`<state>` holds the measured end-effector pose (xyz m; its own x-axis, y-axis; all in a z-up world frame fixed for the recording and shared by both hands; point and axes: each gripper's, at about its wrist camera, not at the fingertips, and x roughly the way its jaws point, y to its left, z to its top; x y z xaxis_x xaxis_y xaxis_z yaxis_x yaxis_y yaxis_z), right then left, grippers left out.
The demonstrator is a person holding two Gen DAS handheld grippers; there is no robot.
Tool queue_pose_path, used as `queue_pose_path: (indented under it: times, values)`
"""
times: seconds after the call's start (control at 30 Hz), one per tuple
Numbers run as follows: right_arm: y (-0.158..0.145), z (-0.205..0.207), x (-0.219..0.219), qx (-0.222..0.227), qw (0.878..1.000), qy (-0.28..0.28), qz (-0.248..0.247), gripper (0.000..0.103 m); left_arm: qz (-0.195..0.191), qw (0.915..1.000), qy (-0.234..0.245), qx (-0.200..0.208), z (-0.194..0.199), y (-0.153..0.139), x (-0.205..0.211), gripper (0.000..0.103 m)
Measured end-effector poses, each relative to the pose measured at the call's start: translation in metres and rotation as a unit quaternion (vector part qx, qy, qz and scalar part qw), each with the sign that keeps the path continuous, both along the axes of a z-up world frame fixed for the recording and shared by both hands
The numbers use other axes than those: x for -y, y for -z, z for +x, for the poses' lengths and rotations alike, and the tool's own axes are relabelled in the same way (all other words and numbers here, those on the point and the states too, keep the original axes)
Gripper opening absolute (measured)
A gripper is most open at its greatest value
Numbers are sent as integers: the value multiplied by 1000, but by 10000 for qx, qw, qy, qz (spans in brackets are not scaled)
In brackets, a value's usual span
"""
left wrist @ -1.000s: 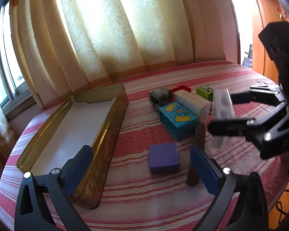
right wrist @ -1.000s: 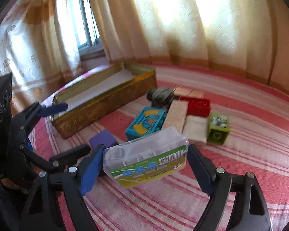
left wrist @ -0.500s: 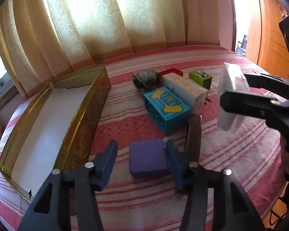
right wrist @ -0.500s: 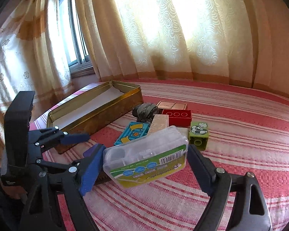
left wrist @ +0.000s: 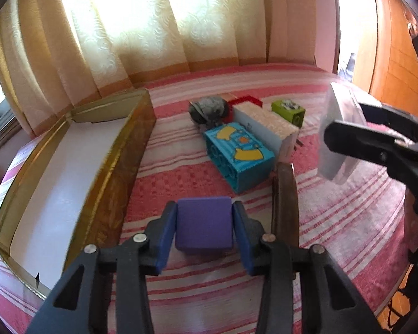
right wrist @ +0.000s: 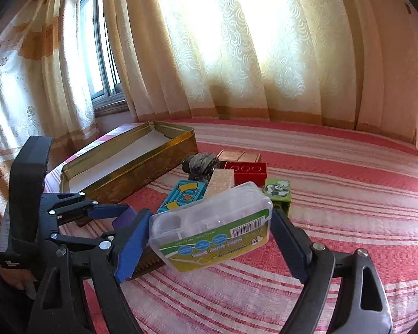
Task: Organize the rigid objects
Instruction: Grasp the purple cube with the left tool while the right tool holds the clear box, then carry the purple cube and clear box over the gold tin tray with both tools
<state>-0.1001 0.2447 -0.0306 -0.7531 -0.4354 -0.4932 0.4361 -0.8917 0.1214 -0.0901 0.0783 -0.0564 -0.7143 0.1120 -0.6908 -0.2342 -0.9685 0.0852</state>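
A purple block (left wrist: 204, 224) lies on the red striped cover, and my left gripper (left wrist: 204, 210) is closing on it, blue pads pressed against both its sides. Seen from the right wrist, the same gripper (right wrist: 119, 220) sits low at the left with the purple block (right wrist: 124, 218) between its fingers. My right gripper (right wrist: 210, 217) is shut on a clear plastic case (right wrist: 211, 225) with a green label, held off the cover. From the left wrist, that case (left wrist: 338, 103) hangs at the right edge. An open gold tin (left wrist: 119, 167) stands just left of the purple block.
Behind the purple block lie a blue printed block (left wrist: 239, 153), a white box (left wrist: 267, 122), a green brick (left wrist: 288, 110), a red brick (left wrist: 245, 101) and a grey lump (left wrist: 209, 108). A dark brown bar (left wrist: 285, 200) lies right of the left gripper. Curtains close off the back.
My left gripper went from wide open to closed on the purple block after moving forward over it. The right gripper kept hold of the clear case and tilted up slightly.
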Motion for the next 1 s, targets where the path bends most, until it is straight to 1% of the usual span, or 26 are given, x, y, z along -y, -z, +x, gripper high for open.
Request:
queue_pose_path:
  times: [0.1, 0.3, 0.5, 0.63, 0.87, 1.0]
  values:
    - [-2, 4, -1, -142, 9998, 102, 18, 86, 202, 9995, -108, -200, 4, -5, 8, 40]
    - [-7, 10, -6, -336, 9988, 345, -10, 86, 528, 9952, -280, -776, 19, -18, 21, 40]
    - [-10, 15, -9, -483, 9975, 513, -64, 86, 692, 9906, -422, -1102, 24, -23, 30, 40]
    - [-12, 19, -10, -585, 9966, 572, -54, 86, 701, 9882, -466, -1278, 32, -25, 32, 40]
    - [-13, 23, -10, -675, 9958, 619, -26, 86, 521, 9866, -429, -1486, 38, -26, 24, 40]
    - [-14, 25, -11, -750, 9949, 665, -63, 86, 579, 9856, -452, -1526, 40, -27, 27, 40]
